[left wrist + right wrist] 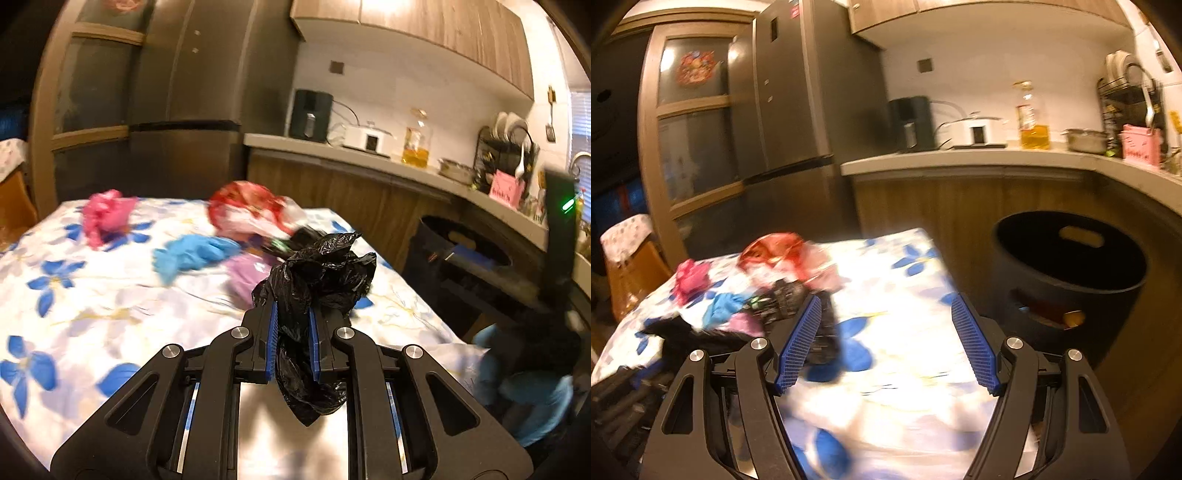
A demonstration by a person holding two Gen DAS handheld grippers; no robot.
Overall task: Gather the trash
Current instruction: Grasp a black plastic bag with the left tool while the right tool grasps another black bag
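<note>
My left gripper (292, 314) is shut on a crumpled black plastic bag (317, 273) and holds it above the table with the flowered cloth (74, 295). On the table lie a pink wad (105, 216), a red and white bag (251, 210), a blue glove (192, 254) and a purple scrap (243, 275). My right gripper (886, 306) is open and empty above the table's right part (905, 350). The trash pile (768, 280) lies to its left. A black bin (1067, 280) stands right of the table; in the left wrist view the bin (461, 254) is partly hidden.
A kitchen counter (960, 158) runs behind the table, with an oil bottle (1032, 118), a white cooker (979, 133) and a dish rack (1130, 99). A tall fridge (790, 110) stands at the back left. A chair (628, 258) stands at the far left.
</note>
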